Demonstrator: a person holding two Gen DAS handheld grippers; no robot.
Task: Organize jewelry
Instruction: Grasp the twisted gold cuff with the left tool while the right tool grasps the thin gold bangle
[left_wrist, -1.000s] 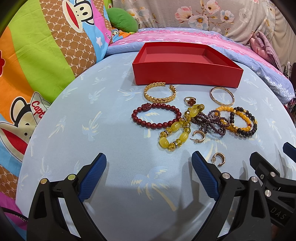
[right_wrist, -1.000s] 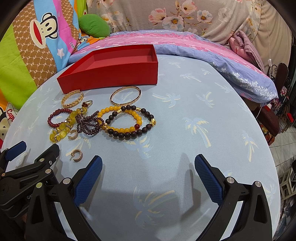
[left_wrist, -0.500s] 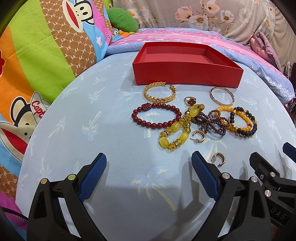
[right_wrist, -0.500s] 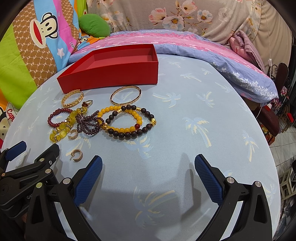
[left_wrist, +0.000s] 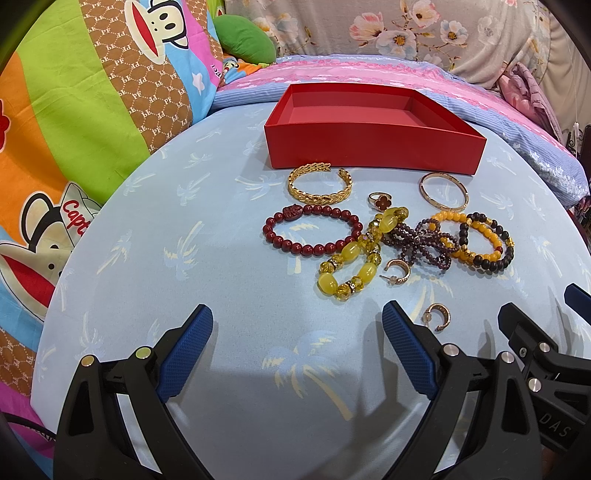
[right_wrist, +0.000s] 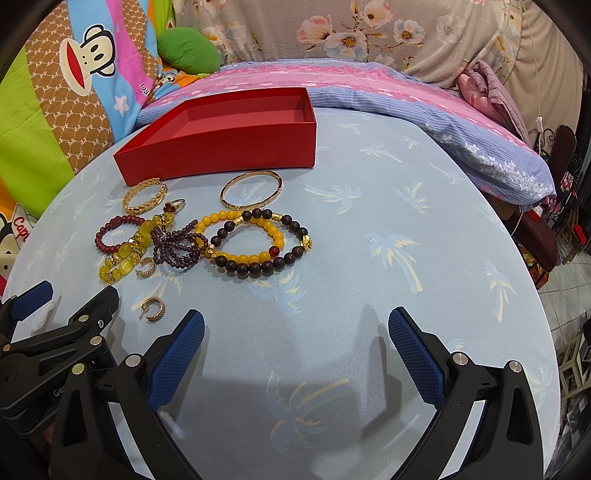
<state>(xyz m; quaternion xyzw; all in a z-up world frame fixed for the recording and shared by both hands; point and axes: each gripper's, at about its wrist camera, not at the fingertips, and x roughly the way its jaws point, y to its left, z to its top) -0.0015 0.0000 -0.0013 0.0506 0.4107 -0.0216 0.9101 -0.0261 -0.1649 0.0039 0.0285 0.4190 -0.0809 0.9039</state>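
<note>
An empty red box (left_wrist: 373, 147) (right_wrist: 221, 147) stands at the far side of a round table with a light blue cloth (left_wrist: 184, 258). In front of it lie a gold cuff (left_wrist: 319, 186), a thin gold bangle (left_wrist: 443, 190) (right_wrist: 251, 190), a ring (left_wrist: 378, 199), a dark red bead bracelet (left_wrist: 312, 232), a yellow bead bracelet (left_wrist: 351, 264), a purple bead bunch (left_wrist: 421, 243), an amber and black bracelet pair (right_wrist: 258, 243), and two gold hoop earrings (left_wrist: 399, 271) (left_wrist: 439, 317). My left gripper (left_wrist: 297, 343) and right gripper (right_wrist: 295, 347) are open, empty, and near the table's front.
Colourful cartoon pillows (left_wrist: 92, 110) lean at the left. A pink and blue striped bedspread (right_wrist: 406, 96) lies behind the table. Furniture and floor clutter (right_wrist: 554, 229) show past the table's right edge.
</note>
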